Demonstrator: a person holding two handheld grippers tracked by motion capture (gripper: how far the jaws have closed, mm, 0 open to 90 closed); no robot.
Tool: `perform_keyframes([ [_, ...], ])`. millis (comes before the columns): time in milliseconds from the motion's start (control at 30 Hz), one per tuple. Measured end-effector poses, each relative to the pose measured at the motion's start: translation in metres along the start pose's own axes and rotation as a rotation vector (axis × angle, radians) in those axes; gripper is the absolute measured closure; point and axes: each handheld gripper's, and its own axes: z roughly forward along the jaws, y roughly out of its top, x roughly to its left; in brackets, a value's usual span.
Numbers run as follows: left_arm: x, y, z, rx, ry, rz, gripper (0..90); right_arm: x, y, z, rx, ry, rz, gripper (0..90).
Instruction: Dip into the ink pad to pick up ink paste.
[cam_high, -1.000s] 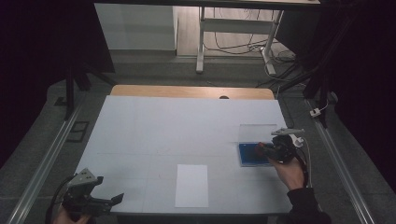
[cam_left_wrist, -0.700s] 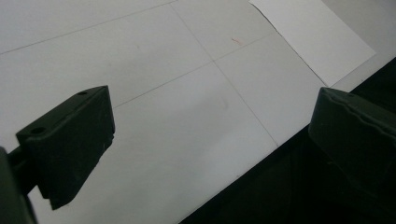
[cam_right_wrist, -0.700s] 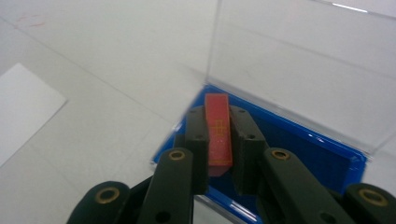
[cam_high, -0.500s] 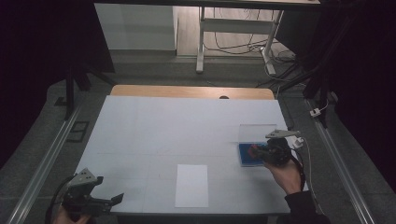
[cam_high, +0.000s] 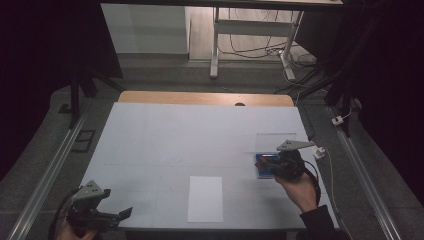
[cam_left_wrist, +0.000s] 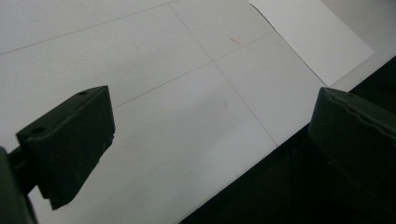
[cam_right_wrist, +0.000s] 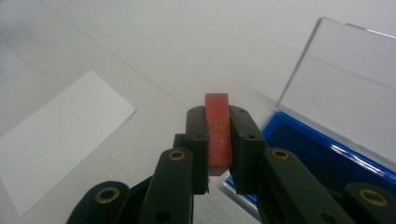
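Step in hand: carry. Right claw (cam_right_wrist: 218, 140) clamped on red block (cam_right_wrist: 218, 133), lifted beside open blue box (cam_right_wrist: 322, 154), frame right. Left claw (cam_left_wrist: 210, 135) open, idle, lower left. Next, likely: move block to white sheet (cam_high: 206, 198), lower centre; set down level.

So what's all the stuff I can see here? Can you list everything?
Red block: one, red with small gold marks, pinched in the right claw.
Case: one, blue tray with a clear lid standing open, on the table's right side beside the right claw.
Paper sheet: one, white, lying flat near the table's front edge, middle.
Table: one, pale grey top with a wooden strip along the far edge.
Left claw: one, black, jaws open and holding nothing, at the front left corner.
Right claw: one, black, shut on the red block.
Hand: one, holding the right claw.
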Motion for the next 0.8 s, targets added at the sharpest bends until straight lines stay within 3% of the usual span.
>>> perform_keyframes([
  [800, 0.0, 0.0, 0.0, -0.001, -0.002, -0.004, 0.8, 0.054, 0.013, 0.017, 0.012, 0.148, -0.096, 79.9],
])
